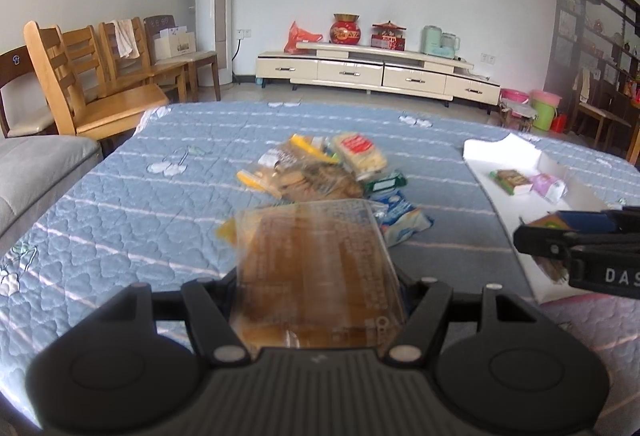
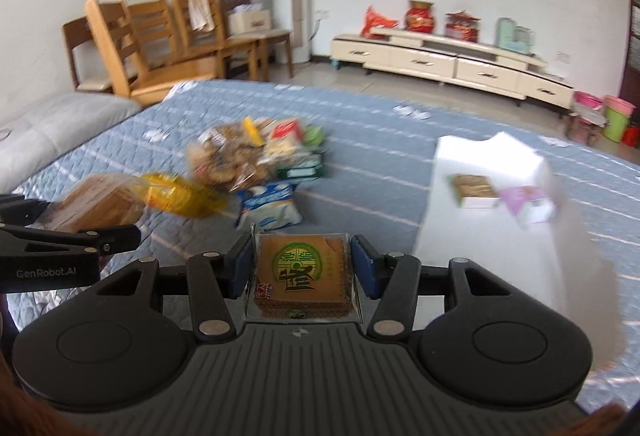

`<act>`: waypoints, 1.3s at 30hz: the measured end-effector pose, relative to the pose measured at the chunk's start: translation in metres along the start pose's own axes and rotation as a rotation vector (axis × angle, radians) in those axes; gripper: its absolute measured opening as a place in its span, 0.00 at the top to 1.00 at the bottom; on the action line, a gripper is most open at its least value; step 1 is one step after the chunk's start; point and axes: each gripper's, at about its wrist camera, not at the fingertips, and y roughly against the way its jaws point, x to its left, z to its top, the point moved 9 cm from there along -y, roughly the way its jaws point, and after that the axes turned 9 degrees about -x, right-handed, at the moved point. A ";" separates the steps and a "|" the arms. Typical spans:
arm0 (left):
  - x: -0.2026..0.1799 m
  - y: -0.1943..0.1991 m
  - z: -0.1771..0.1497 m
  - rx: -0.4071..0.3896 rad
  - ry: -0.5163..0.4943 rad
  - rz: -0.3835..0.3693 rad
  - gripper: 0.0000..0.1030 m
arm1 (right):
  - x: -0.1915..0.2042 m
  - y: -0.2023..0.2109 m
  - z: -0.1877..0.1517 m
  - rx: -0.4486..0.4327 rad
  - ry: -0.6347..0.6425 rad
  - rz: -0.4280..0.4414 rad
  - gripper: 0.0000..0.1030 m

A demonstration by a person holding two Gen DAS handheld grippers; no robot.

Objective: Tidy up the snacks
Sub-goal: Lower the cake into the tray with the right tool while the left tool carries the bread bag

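Clear-wrapped brown bread pack point(image 1: 316, 268) sits clamped between the left gripper's point(image 1: 320, 300) jaws, lifted above a blue quilted bed point(image 1: 160, 204). Ahead of both jaws, centre: snack pile point(image 1: 320, 172). Right gripper point(image 2: 304, 272) jaws clenched on a square biscuit pack w/ green logo point(image 2: 302, 270). Further right: white box point(image 2: 480, 236) w/ two small packs inside.

grippers: 2 – left gripper point(image 1: 320, 300), right gripper point(image 2: 304, 268) | snack packs held: 2 | snack packs in white tray point(image 1: 504, 192): 2 | wooden chairs point(image 1: 92, 84): 4 | buckets point(image 1: 546, 108): 2
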 end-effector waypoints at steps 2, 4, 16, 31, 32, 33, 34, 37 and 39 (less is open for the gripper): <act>-0.005 0.002 0.005 -0.008 -0.005 -0.002 0.34 | -0.008 0.009 0.003 -0.009 -0.012 -0.021 0.37; -0.010 0.004 0.009 -0.014 -0.006 -0.008 0.35 | -0.015 0.015 0.004 -0.014 -0.023 -0.043 0.37; -0.036 0.003 0.022 -0.029 -0.028 -0.034 0.35 | -0.057 0.053 0.004 -0.040 -0.084 -0.186 0.37; -0.077 -0.002 0.030 -0.032 -0.061 -0.111 0.35 | -0.094 0.073 0.007 -0.068 -0.131 -0.295 0.37; -0.081 -0.002 0.030 -0.031 -0.064 -0.118 0.35 | -0.095 0.075 0.007 -0.069 -0.134 -0.299 0.37; -0.085 -0.002 0.030 -0.031 -0.067 -0.124 0.35 | -0.097 0.077 0.007 -0.070 -0.134 -0.305 0.37; -0.089 -0.002 0.031 -0.031 -0.070 -0.131 0.35 | -0.098 0.079 0.007 -0.072 -0.136 -0.309 0.37; -0.100 -0.002 0.033 -0.034 -0.081 -0.152 0.35 | -0.103 0.083 0.007 -0.075 -0.146 -0.323 0.37; -0.106 -0.002 0.035 -0.038 -0.085 -0.163 0.35 | -0.106 0.085 0.008 -0.078 -0.152 -0.332 0.37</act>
